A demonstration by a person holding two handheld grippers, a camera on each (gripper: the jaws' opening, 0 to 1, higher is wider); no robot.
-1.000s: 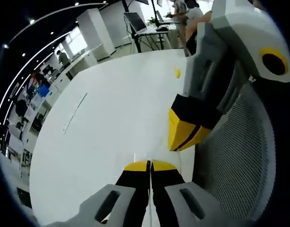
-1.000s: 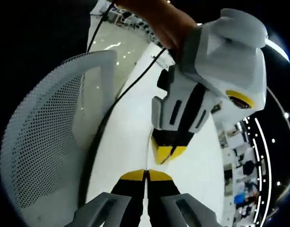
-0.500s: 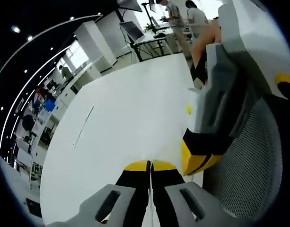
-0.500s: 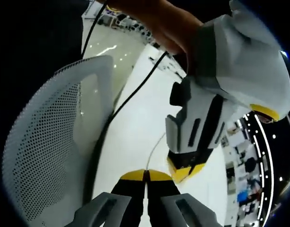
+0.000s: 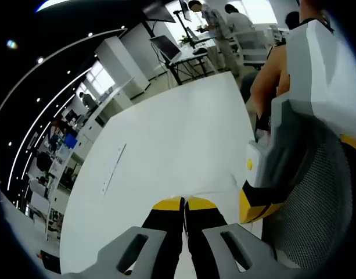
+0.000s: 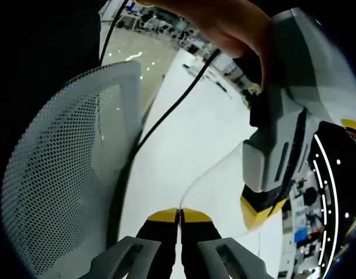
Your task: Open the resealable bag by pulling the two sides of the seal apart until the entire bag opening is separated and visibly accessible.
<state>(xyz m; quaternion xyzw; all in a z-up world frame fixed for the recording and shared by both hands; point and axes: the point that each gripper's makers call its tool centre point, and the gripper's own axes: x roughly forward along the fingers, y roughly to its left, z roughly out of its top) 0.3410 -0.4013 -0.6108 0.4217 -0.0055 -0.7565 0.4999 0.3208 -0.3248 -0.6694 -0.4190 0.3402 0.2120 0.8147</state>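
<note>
Pinching the clear resealable bag [image 6: 209, 174] with two grippers over one white table [image 5: 166, 145]: left gripper [image 5: 183, 203] jaws pressed together on a thin film edge, right gripper [image 6: 179, 215] jaws likewise closed on the opposite edge. Bag nearly invisible, probably stretched between the two tips above the tabletop. One mesh chair [image 6: 61, 174] beside the table, one black cable [image 6: 166, 116] across it.
</note>
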